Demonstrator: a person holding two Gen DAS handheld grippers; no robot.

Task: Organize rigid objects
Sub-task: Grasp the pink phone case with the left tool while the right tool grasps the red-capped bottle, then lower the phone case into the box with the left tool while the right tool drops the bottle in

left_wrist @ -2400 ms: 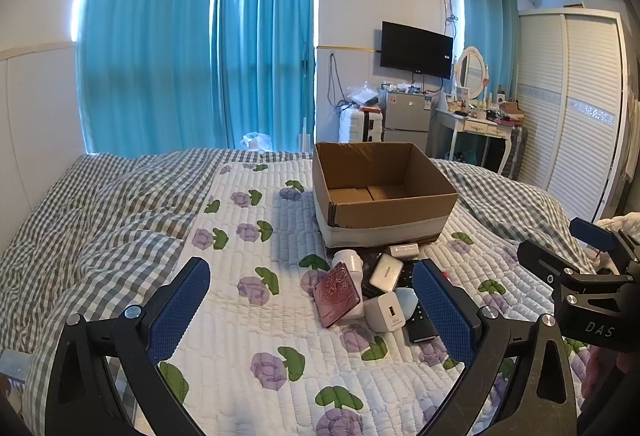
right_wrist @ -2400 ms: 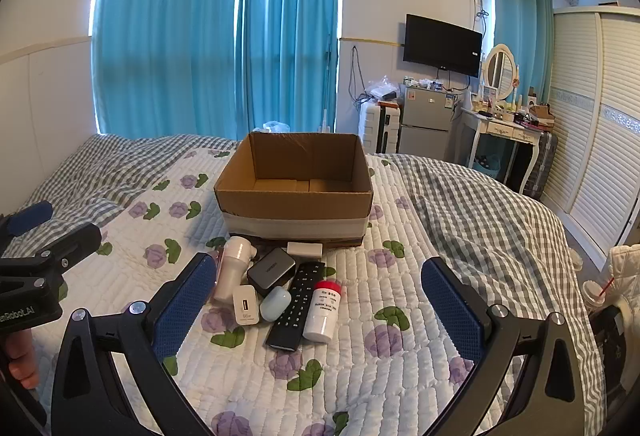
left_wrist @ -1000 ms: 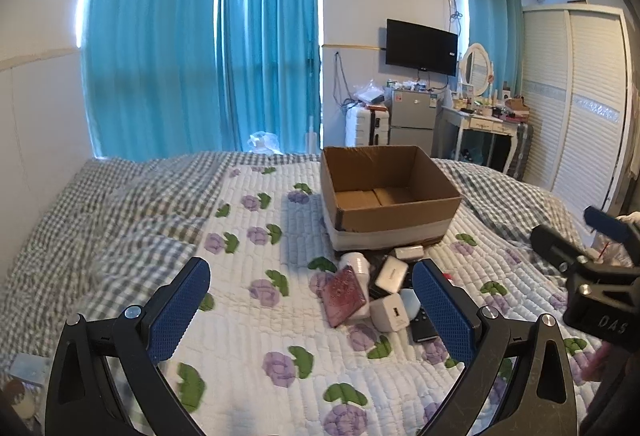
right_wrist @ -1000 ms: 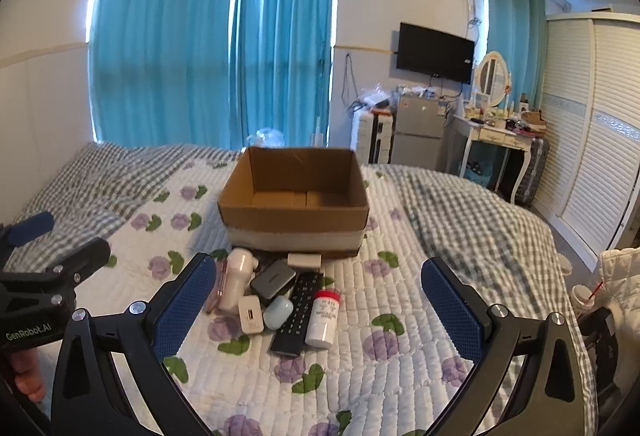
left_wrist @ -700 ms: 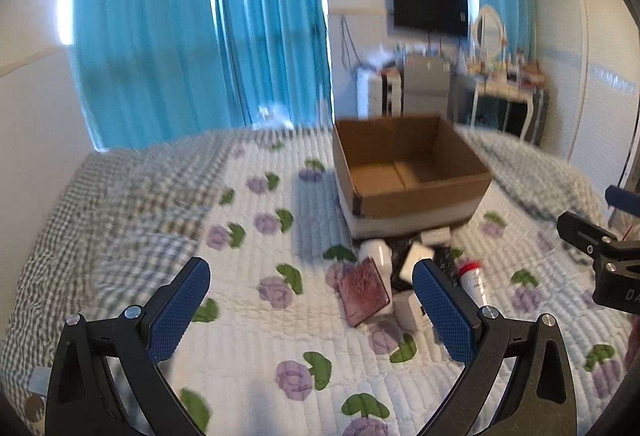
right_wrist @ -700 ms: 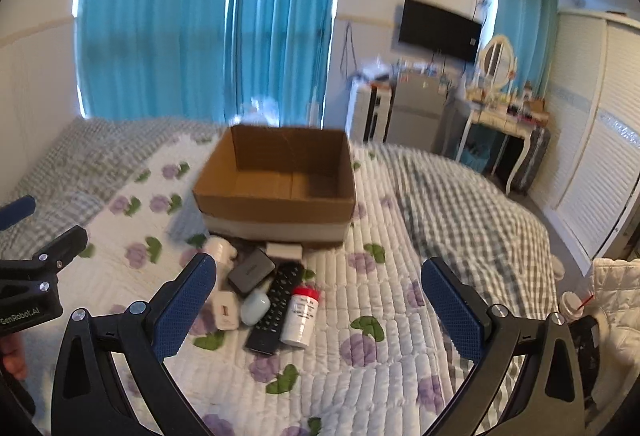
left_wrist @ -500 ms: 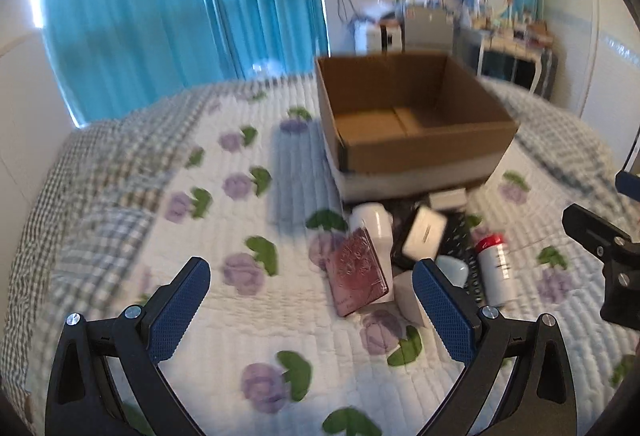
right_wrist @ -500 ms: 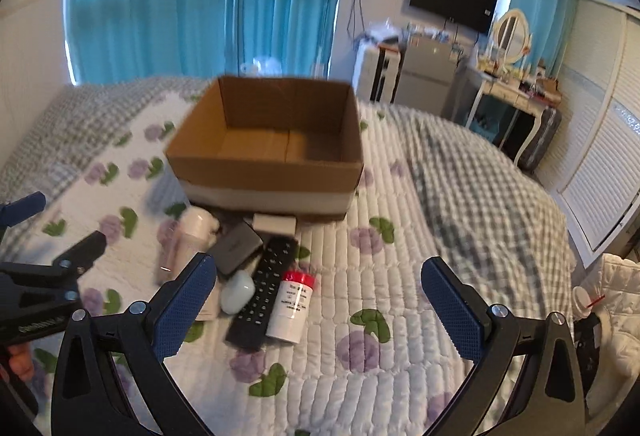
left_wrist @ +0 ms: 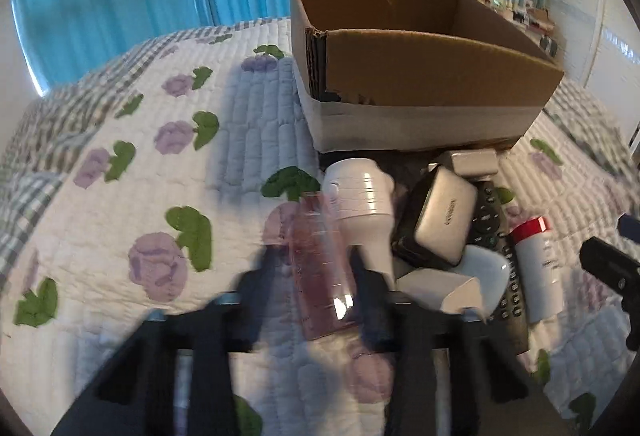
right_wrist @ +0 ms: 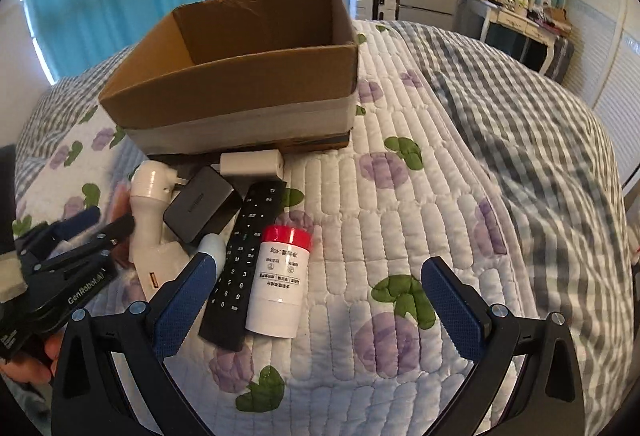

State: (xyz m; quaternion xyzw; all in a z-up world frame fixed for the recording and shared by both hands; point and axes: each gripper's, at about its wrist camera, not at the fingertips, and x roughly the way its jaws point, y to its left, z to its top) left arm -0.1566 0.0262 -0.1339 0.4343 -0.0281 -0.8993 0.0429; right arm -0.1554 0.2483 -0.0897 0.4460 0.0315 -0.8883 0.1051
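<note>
An open cardboard box (left_wrist: 420,63) stands on the bed, also in the right wrist view (right_wrist: 240,83). In front of it lie a dark red flat case (left_wrist: 320,264), a white hair-dryer-shaped device (left_wrist: 364,203), a grey power bank (left_wrist: 444,215), a black remote (right_wrist: 244,260), a white bottle with a red cap (right_wrist: 280,284) and a white charger (right_wrist: 252,161). My left gripper (left_wrist: 316,268) is blurred and its jaws stand close on either side of the red case. My right gripper (right_wrist: 316,300) is open just above the bottle and the remote.
The bed has a white quilt with purple flowers (right_wrist: 400,195) and a grey checked blanket (right_wrist: 540,139) on the right. Blue curtains, a fridge, a TV and a dressing table stand behind the bed.
Both grippers dropped down and forward toward the pile. My left gripper's jaws narrowed from wide open to around the red case. My right gripper stayed open.
</note>
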